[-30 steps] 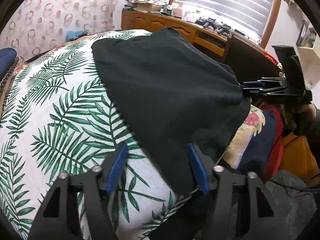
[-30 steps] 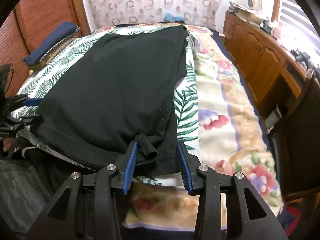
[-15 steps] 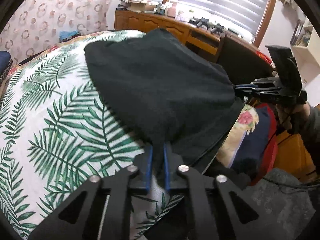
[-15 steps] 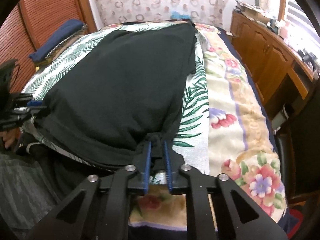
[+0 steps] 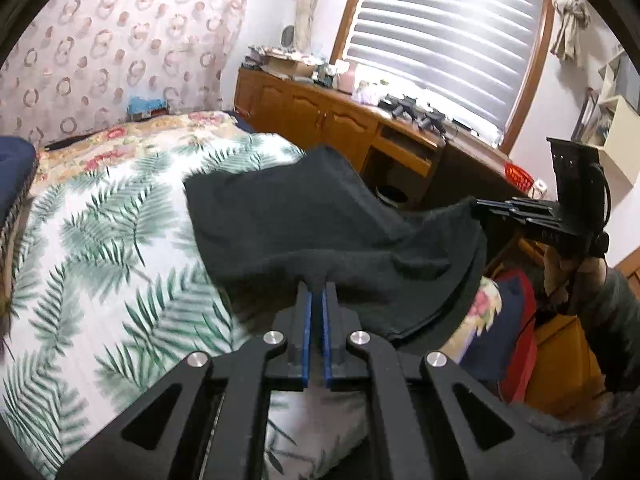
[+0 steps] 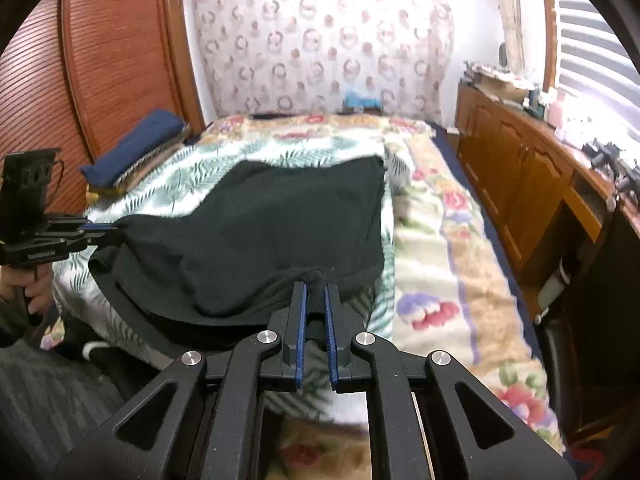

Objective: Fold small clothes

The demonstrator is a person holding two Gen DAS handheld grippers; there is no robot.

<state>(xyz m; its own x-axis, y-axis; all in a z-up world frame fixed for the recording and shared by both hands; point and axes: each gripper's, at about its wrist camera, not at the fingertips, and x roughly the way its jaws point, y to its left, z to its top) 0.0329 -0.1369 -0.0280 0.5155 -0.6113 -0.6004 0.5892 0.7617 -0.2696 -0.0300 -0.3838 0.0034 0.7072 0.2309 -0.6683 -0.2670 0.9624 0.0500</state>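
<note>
1. The left gripper (image 5: 316, 292), spread wide a second ago, is now clenched on the near left corner of the black garment (image 5: 320, 224); the corner has been lifted off the leaf-print bedspread (image 5: 100, 264).
2. The garment's far part is still laid on the bedspread; its near hem is hung slack between the two tools, so the first fold is judged to be under way.
3. The right gripper (image 6: 316, 292) has likewise been closed on the near right corner and raised.
4. No container is shown clearly; a red basket (image 5: 518, 174) is glimpsed at far right, contents not discernible.
</note>
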